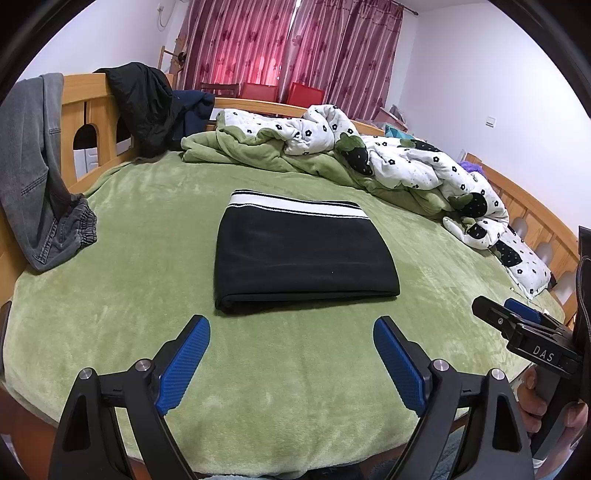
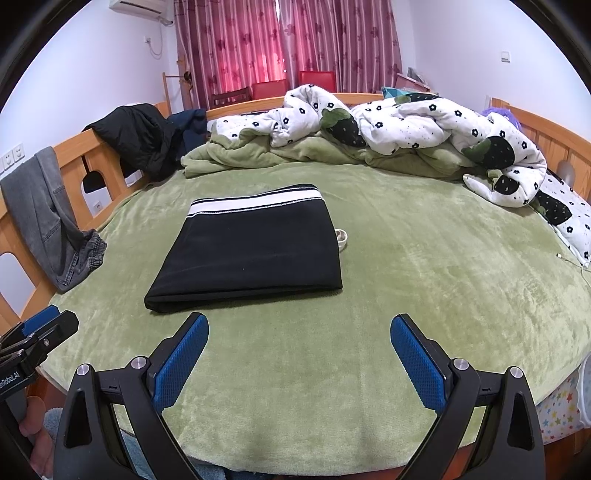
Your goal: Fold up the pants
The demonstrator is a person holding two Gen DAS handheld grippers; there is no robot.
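The black pants (image 1: 303, 254) lay folded mid-bed (image 1: 110, 295), waistband toward the far edge. My left gripper (image 1: 291, 328) and right gripper (image 2: 299, 328) hung wide and empty near the front edge.

Bedroom. Bed (image 2: 369, 266) with green plush cover fills the lower view. Wooden rail (image 2: 107, 155) with arched cutouts runs from 9 round to 3 o'clock. Rumpled quilt (image 2: 406, 125), white with black flowers, green underside, heaped at 12 to 2 o'clock. Black jacket (image 2: 136, 136) draped over the rail at 10 o'clock, grey jeans (image 2: 48, 206) hanging over it at 9 o'clock. Red flowered curtains (image 2: 288, 40) at 12 o'clock, closed, daylight glowing pink through the middle. Red chairs (image 2: 291, 83) below them. White walls (image 2: 461, 44). Air conditioner (image 2: 140, 5) high at 11 o'clock. Wall sockets (image 2: 11, 157) at 9 o'clock, switch (image 2: 505, 56) at 2 o'clock.
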